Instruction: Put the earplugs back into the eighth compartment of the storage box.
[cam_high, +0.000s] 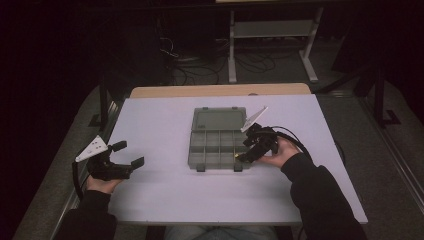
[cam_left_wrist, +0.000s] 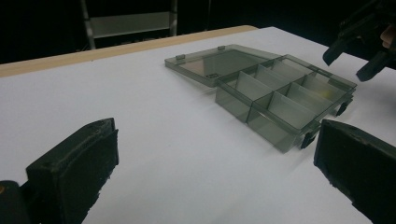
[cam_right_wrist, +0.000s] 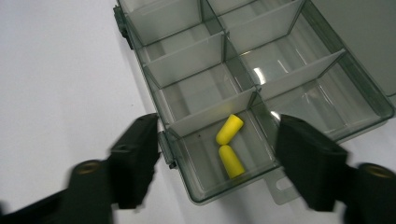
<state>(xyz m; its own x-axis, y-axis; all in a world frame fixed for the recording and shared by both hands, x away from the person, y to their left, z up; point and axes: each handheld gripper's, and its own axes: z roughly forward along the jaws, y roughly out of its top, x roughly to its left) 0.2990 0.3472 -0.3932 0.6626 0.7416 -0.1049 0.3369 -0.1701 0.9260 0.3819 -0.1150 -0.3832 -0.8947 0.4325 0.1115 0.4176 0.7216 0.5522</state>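
A smoky-grey compartment box (cam_high: 192, 150) lies open mid-table, its lid (cam_high: 218, 120) flat on the far side. Several divided cells show in the right gripper view, and two yellow foam earplugs (cam_right_wrist: 229, 129) (cam_right_wrist: 231, 161) lie loose in the box's (cam_right_wrist: 187, 65) corner cell nearest that gripper. My right gripper (cam_right_wrist: 219, 156) hovers over that cell with its jaws wide apart, touching neither plug. In the high view it (cam_high: 245, 156) sits at the box's near right corner. My left gripper (cam_high: 129, 154) is held open over the table's left edge, nothing between its jaws (cam_left_wrist: 215, 168).
The white table top (cam_high: 160, 195) ends in a wooden strip (cam_high: 220, 90) at the back. Beyond it are a metal frame (cam_high: 270, 30) and floor cables in the dark. The right gripper's cable (cam_high: 295, 140) loops over the table.
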